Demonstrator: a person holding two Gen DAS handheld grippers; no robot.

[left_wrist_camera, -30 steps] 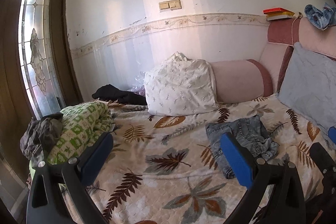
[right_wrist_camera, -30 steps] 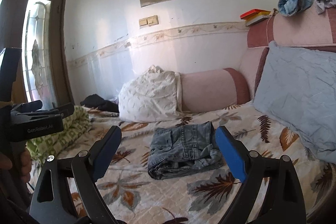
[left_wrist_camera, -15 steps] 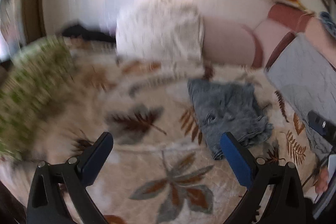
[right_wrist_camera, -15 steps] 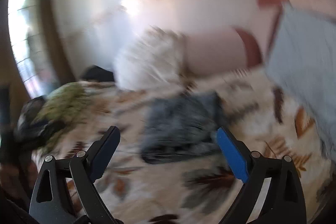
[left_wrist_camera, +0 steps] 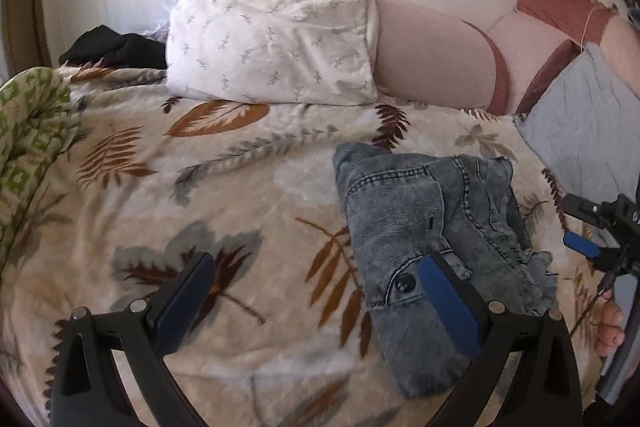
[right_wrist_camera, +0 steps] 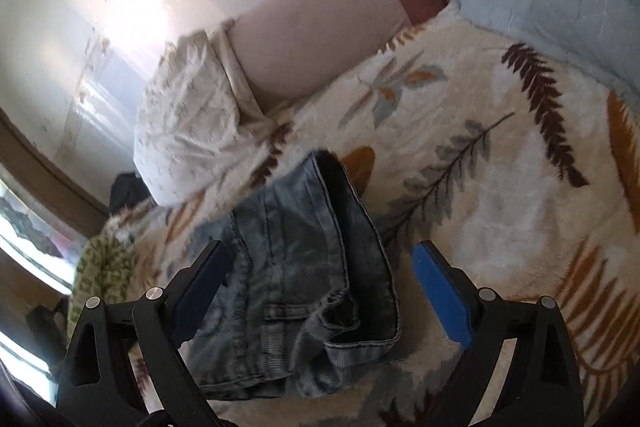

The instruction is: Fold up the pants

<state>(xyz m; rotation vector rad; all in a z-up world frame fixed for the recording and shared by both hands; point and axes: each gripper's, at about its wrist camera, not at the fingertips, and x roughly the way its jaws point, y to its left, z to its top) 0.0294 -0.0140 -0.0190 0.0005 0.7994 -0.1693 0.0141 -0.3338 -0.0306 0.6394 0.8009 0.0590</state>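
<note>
White pillow (left_wrist_camera: 276,35) on leaf-print bedspread (left_wrist_camera: 240,187)

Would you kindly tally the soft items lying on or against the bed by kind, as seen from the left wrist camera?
Denim pants: 1
Pillows and cushions, namely white pillow, pink bolster, grey cushion: 3
Green patterned blanket: 1
Black garment: 1
Total: 6

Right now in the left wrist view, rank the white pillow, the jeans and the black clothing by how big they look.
1. white pillow
2. jeans, nearly as large, but nearer the camera, so unsure
3. black clothing, clearly smallest, partly hidden
</note>
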